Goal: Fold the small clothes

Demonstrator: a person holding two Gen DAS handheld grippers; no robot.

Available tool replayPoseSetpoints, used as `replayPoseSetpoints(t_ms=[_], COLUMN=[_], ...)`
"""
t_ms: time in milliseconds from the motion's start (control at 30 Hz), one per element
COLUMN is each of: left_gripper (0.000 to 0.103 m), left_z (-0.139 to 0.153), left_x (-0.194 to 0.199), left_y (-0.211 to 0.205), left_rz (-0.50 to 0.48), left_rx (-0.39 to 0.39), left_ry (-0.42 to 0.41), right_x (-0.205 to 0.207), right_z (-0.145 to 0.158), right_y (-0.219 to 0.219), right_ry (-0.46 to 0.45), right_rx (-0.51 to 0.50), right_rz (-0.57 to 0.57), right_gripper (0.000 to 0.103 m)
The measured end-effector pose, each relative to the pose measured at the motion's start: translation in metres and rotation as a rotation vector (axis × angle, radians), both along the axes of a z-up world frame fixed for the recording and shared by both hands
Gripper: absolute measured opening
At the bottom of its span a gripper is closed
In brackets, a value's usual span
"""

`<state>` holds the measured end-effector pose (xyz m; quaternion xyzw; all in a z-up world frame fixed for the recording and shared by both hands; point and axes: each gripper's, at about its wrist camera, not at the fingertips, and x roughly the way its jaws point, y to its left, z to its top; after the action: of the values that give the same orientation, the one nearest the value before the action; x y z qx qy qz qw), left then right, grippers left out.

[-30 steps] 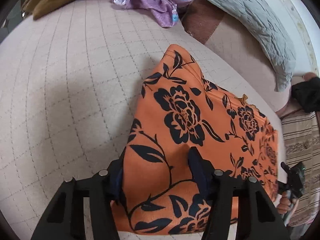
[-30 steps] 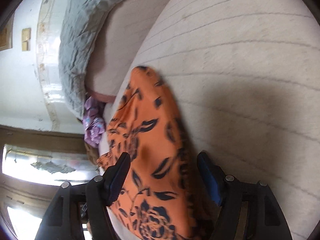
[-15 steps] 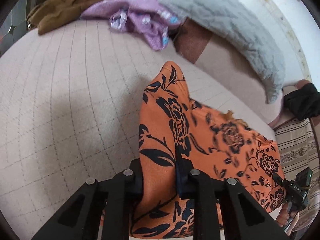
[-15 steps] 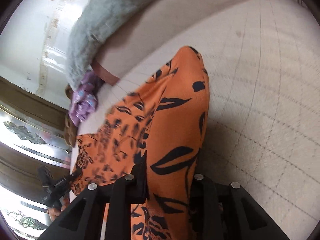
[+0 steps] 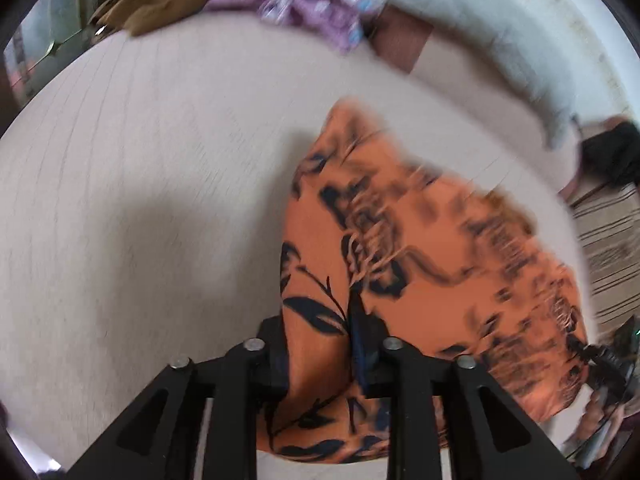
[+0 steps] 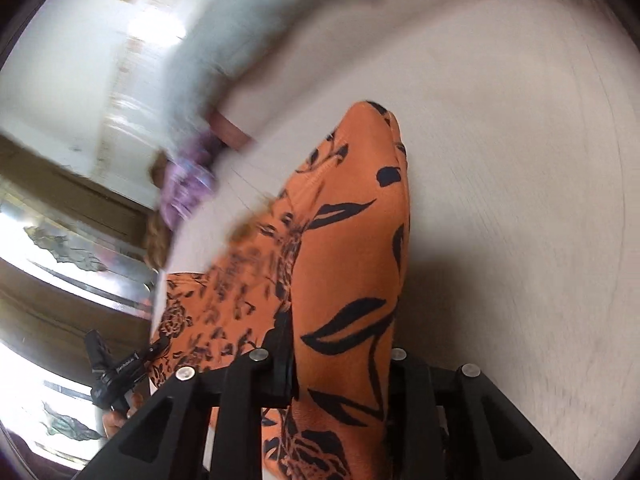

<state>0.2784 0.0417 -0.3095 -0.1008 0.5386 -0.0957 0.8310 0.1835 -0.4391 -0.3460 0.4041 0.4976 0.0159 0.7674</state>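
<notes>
An orange garment with black flowers (image 5: pixel 420 256) hangs over the pale quilted bed cover (image 5: pixel 140 200). My left gripper (image 5: pixel 320 344) is shut on one near corner of it. My right gripper (image 6: pixel 340 360) is shut on the other near corner, and the orange garment (image 6: pixel 348 248) stretches away from it to a far tip on the bed cover (image 6: pixel 520 160). Each view shows the other gripper at the frame edge, the right one in the left wrist view (image 5: pixel 608 356) and the left one in the right wrist view (image 6: pixel 116 372). Both views are motion-blurred.
A purple garment (image 5: pixel 312 12) and a brown one (image 5: pixel 160 4) lie at the far edge of the bed. A grey quilted blanket (image 5: pixel 500 40) runs along the wall side. A black item (image 5: pixel 616 152) and striped fabric (image 5: pixel 608 240) lie at the right.
Both grippers closed from open onto the near corners of the orange garment, then lifted it. The cloth now rises off the bed and both views swing fast.
</notes>
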Motion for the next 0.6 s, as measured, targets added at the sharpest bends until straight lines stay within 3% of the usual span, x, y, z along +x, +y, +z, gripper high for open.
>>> replayPoseSetpoints(t_ms=[67,133,167,233,300,400,533,600], left_gripper=[0.031,0.034,0.036,0.046,0.046,0.046,0.046,0.046], left_z=[0.012,0.036,0.055,0.075,0.085,0.084,0.069,0.054], left_x=[-0.006,-0.016,-0.024,-0.034,-0.042,-0.056,-0.076,-0.076], left_y=[0.005,0.013,0.019,0.019,0.009,-0.028,-0.067,-0.072], left_rz=[0.008,0.040,0.084,0.109,0.095,-0.003,-0.123,-0.131], left_rx=[-0.007,0.008,0.049,0.095,0.112,0.152,0.258,0.284], left_ry=[-0.026,-0.130,-0.224,-0.317,-0.360,-0.380,-0.374,-0.324], right_x=[-0.007,-0.023,-0.033,-0.050,-0.061,-0.059,-0.043,-0.037], right_z=[-0.009,0.007,0.026,0.059,0.086,0.098,0.084,0.071], right_y=[-0.012,-0.028,-0.033,-0.035,-0.023,0.020,0.095,0.123], right_ry=[0.024,-0.017,-0.071,-0.156,-0.245,-0.314,-0.283,-0.255], right_rx=[0.052,0.061,0.005,-0.144,-0.240,-0.251,-0.316,-0.338], right_rz=[-0.049,-0.137,-0.169,-0.220,-0.184,-0.060,0.157,0.221], right_gripper=[0.052,0.053,0.059,0.063,0.063,0.060,0.039,0.039])
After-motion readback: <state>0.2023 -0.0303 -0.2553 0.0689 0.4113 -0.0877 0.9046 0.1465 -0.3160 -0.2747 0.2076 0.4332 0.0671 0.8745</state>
